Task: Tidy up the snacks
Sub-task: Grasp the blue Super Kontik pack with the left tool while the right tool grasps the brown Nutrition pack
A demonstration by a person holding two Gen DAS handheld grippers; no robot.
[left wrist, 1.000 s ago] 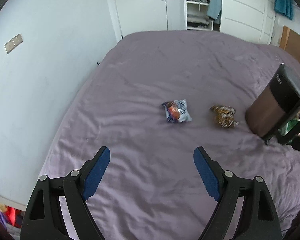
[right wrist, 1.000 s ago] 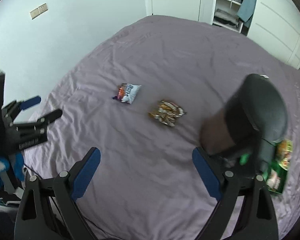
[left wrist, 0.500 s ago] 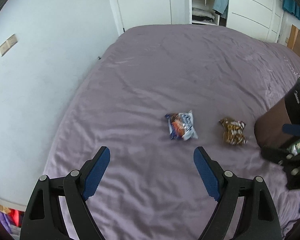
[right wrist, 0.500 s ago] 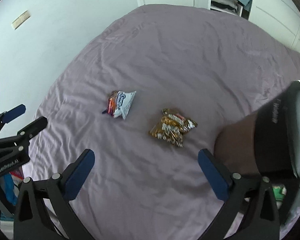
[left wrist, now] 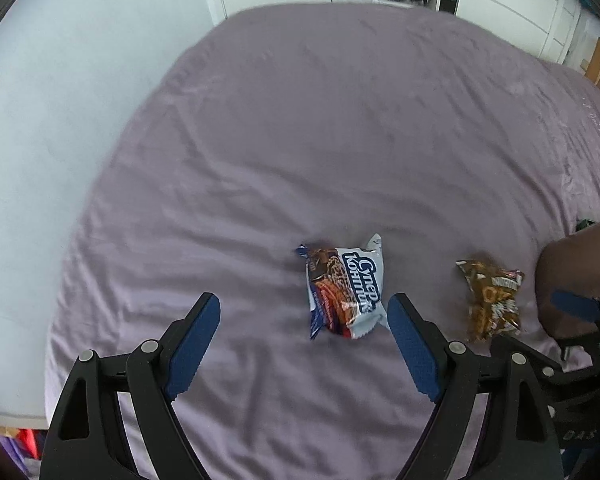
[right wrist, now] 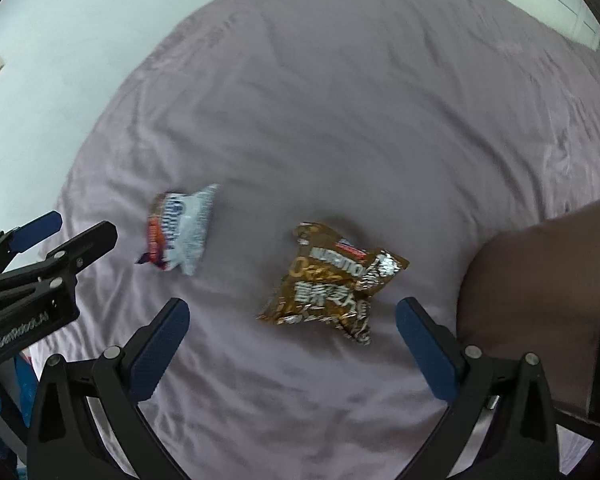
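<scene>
Two packets: white packet lies just ahead of left gripper, toward its right finger; brown packet just ahead of right gripper.
Long axis: both run roughly away from the fingers.
Grippers: both spread, holding nothing.
Nearer: each has its own packet.
Surface: wrinkled purple bed; dark bin at right.
Room: pale wall, closet doors.
</scene>
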